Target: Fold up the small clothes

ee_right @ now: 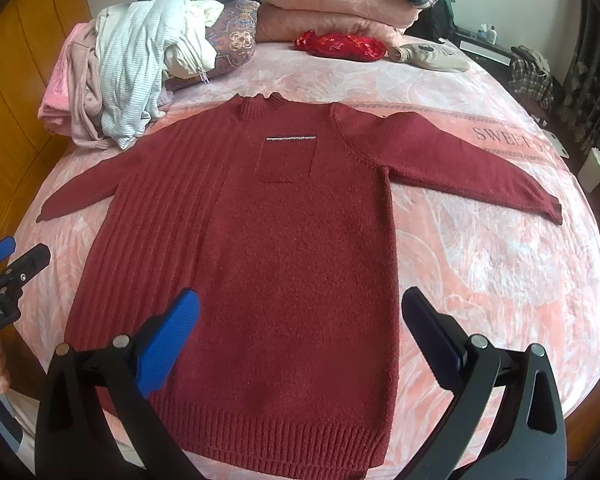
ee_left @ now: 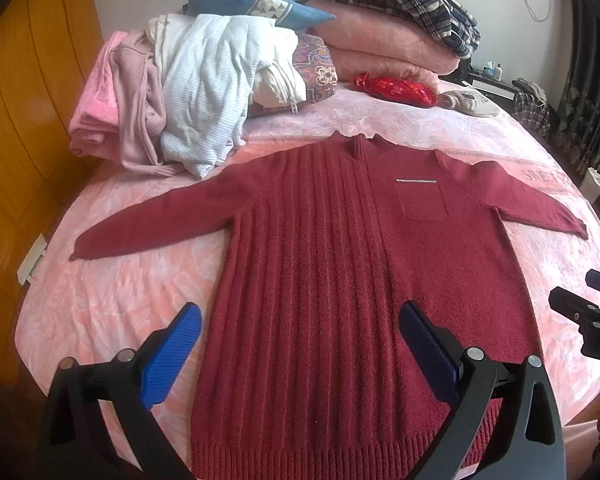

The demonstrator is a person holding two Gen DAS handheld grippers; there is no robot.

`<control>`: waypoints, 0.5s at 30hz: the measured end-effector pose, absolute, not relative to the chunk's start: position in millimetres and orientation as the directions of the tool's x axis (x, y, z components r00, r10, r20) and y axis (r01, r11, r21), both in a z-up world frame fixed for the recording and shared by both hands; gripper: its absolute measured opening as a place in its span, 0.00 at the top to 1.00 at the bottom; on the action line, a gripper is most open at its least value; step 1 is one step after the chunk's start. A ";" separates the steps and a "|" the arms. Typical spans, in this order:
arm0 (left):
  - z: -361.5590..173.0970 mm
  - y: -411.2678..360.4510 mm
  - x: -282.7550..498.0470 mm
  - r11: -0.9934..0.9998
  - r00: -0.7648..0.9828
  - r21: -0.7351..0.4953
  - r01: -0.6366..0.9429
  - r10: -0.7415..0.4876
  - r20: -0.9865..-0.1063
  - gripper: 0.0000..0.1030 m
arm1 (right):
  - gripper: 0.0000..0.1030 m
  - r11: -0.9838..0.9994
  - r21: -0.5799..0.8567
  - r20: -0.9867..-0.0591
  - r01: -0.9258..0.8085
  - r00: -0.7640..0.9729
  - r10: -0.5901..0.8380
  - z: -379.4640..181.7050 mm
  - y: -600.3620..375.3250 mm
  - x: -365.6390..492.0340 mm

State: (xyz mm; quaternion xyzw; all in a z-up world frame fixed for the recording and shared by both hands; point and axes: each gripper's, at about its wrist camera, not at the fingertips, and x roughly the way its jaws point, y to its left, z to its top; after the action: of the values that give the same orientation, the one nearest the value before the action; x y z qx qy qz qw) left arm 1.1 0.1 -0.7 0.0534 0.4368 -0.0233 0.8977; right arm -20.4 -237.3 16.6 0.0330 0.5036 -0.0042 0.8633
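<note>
Blue-padded left gripper (ee_left: 300, 344) and right gripper (ee_right: 300, 332) both hang spread wide and empty at the lower frame, above the hem of the red sweater (ee_left: 340, 260), which lies flat mid-frame on the pink bedspread (ee_right: 480, 260). Pinching one knit layer, or bedspread underneath, would skew the fold.
</note>
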 end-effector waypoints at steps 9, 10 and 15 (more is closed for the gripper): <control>-1.9 1.3 1.9 0.994 0.616 0.071 0.088 0.002 -0.788 0.04 | 0.03 0.998 0.053 -0.872 0.038 0.489 0.028 17.2 -237.3 -20.2; -1.8 0.8 1.7 0.993 0.617 0.072 0.088 0.003 -0.787 0.04 | 0.03 0.998 0.053 -0.872 0.038 0.489 0.028 17.0 -236.7 -20.1; -1.8 1.1 1.9 0.993 0.617 0.074 0.089 0.003 -0.787 0.04 | 0.03 0.998 0.052 -0.870 0.035 0.491 0.029 16.7 -235.9 -20.2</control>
State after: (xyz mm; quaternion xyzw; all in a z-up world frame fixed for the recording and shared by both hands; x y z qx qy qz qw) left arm 1.9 1.1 -1.8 0.0526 0.4367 -0.0237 0.8978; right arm -20.2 -235.9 16.7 0.0314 0.5043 -0.0017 0.8630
